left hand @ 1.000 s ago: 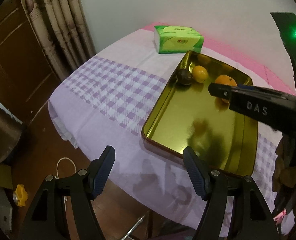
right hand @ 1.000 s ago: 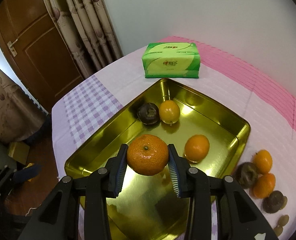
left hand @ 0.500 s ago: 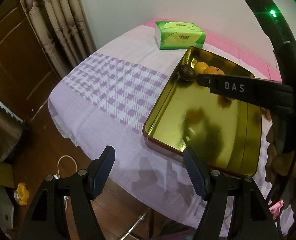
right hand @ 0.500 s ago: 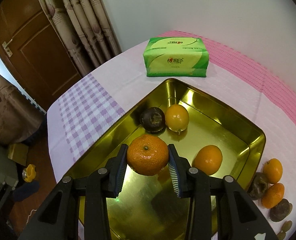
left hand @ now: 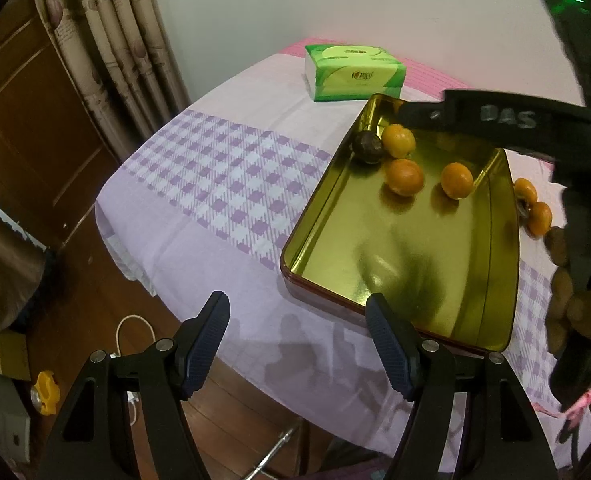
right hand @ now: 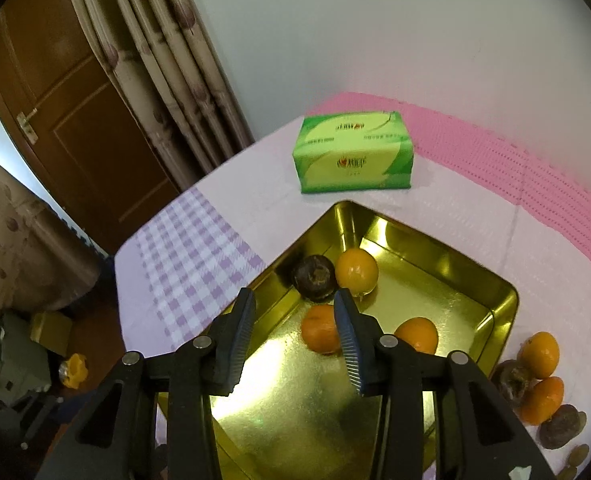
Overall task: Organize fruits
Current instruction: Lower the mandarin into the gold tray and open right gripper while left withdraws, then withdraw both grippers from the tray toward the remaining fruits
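Observation:
A gold tray (right hand: 295, 400) on the checked tablecloth holds three oranges and a dark round fruit (right hand: 314, 278). One orange (right hand: 319, 328) lies loose on the tray floor just beyond my right gripper (right hand: 293, 294), whose jaws are opening with nothing between them. The other oranges (right hand: 357, 270) (right hand: 417, 334) lie further back and to the right. In the left wrist view my left gripper (left hand: 297, 302) hovers open and empty over the table edge in front of the tray (left hand: 415, 264). The right gripper's black finger (left hand: 495, 120) crosses above the tray's far end.
Loose fruit lies on the cloth right of the tray: two oranges (right hand: 539, 354) (right hand: 543, 398) and two dark fruits (right hand: 511, 380) (right hand: 561, 426). A green tissue pack (right hand: 353, 158) sits behind the tray. The table edge drops to a wooden floor at left, by curtains and a door.
My right gripper let go of the orange it held; the orange now rests in the tray. The right gripper rose and tilted. My left gripper stayed still.

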The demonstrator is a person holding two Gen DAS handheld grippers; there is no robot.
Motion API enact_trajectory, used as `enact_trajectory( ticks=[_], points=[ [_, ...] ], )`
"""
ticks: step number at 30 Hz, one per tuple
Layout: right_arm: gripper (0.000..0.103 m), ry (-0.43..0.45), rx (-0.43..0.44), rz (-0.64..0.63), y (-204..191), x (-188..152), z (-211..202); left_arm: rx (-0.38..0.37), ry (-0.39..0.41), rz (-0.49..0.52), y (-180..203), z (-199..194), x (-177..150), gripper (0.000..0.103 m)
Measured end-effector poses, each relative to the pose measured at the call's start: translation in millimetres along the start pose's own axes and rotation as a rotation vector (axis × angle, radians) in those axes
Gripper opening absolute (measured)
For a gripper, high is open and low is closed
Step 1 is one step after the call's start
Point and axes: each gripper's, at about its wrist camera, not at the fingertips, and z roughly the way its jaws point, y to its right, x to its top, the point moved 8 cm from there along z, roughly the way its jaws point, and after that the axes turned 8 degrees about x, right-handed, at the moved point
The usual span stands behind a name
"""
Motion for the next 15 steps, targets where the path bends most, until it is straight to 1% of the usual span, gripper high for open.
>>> enact_trajectory(
  ticks=[4, 7, 10, 14, 15],
  points=[
    [0.046, 0.071, 0.012, 0.011, 4.1, -1.8, -28.5, 0.002, 0.007, 0.008, 1.8, -1.4, -0.1, 0.071],
    [0.049, 0.123, -0.009, 0.038, 16.1, -9.2, -53.1, 0.008, 0.020, 0.014, 2.7, -2.9, 0.8, 0.071],
    [0.053, 0.165, -0.043, 0.075, 35.4, -24.6, -78.8, 0.018, 0.033, 0.023, 3.8, -6.0, 1.3, 0.071],
    [0.054, 0.184, -0.155, 0.107, 74.2, -60.5, -117.3, 0.022, 0.053, 0.028, 5.1, -11.4, 1.5, 0.071],
    [0.054, 0.183, -0.201, 0.122, 90.3, -75.6, -130.5, 0.022, 0.059, 0.030, 5.3, -12.9, 1.7, 0.071]
  ],
)
